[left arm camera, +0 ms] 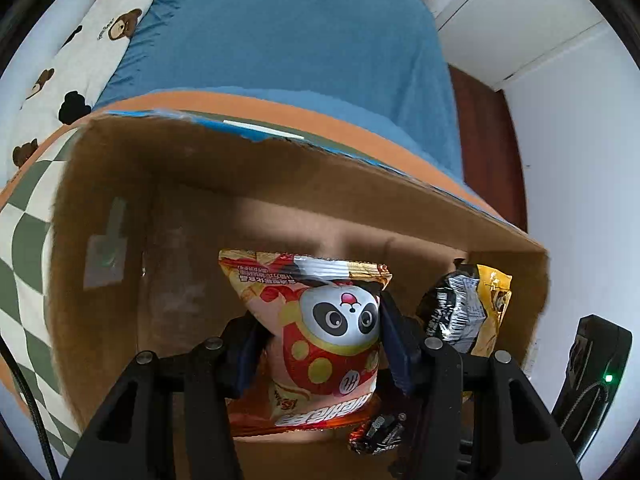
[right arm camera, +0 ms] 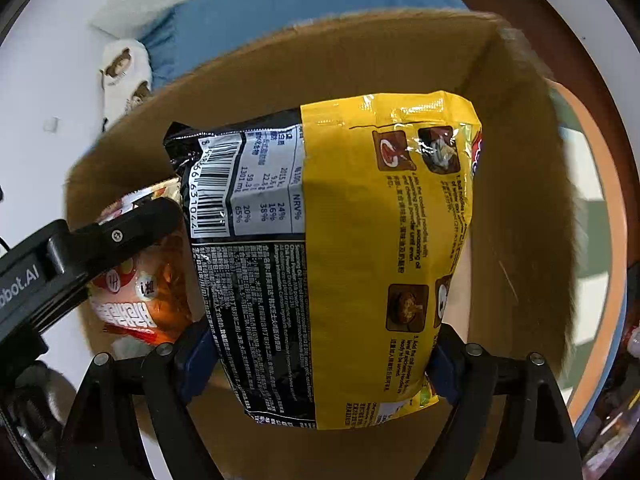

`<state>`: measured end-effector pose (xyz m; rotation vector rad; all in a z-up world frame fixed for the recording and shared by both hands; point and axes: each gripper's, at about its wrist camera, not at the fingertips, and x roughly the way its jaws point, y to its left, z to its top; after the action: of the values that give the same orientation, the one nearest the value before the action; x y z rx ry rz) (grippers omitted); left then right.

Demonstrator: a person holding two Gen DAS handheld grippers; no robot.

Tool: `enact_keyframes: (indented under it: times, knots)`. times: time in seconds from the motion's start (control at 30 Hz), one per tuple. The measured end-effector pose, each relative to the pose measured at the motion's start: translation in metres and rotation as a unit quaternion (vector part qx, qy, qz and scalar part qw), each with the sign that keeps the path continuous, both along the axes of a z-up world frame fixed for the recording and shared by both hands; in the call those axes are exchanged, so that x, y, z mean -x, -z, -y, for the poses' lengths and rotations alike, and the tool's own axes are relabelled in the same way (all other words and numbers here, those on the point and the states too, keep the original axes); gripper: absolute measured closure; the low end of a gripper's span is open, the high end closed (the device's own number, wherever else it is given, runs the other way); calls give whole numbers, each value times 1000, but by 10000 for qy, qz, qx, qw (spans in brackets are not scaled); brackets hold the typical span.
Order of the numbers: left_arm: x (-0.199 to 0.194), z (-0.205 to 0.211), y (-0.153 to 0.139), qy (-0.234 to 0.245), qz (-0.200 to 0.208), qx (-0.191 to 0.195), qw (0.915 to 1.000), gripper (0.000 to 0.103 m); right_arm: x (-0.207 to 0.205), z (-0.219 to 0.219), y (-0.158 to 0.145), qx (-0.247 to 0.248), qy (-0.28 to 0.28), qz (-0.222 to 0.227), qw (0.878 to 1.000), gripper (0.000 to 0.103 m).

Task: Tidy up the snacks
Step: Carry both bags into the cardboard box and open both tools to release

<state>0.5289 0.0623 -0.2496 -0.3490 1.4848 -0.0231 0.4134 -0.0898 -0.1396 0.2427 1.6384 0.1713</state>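
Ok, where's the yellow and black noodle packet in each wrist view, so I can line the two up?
Left wrist: the yellow and black noodle packet shows at right of centre, beyond the panda snack bag that the left gripper holds.
Right wrist: it fills the centre, clamped in the right gripper.
Shared landmark: the cardboard box beneath both.

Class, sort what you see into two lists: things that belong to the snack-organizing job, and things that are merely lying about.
Part of the job:
- panda snack packet, clamped in the left gripper
- yellow-and-black noodle packet, clamped in the right gripper
- cardboard box

Just lying about:
- blue bedsheet
- bear-print pillow
- checkered cloth
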Motion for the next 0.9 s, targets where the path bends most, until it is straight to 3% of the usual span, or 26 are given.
enact_keyframes:
  times: [0.1,0.17,0.2,0.23,0.3,0.57,0.9]
  knots:
    - [-10,1,15,32,-185,5,9998,52,-9,-15,12,88,-149,-113,9998,15]
    - [-14,1,24,49,-232,88,9997,50,-15,-21,16,214,-289,-19,9994,7]
    - [-17,1,26,116,-208,50,9997,44,-16,-25,15,292,-356,93,9989,6]
    - [-18,1,28,175,-127,-35,9998,29,-16,-24,13,276,-355,124,9989,5]
    - [-20,-1,30,171,-89,-132,9997,16,-16,-26,14,170,-349,84,9992,4]
    - [-6,-3,26,342,138,-582,9976,16,3,-15,6,201,-473,457,9976,4]
    - [50,-5,-17,498,979,-934,9895,16,70,8,-56,429,-387,1136,9918,4]
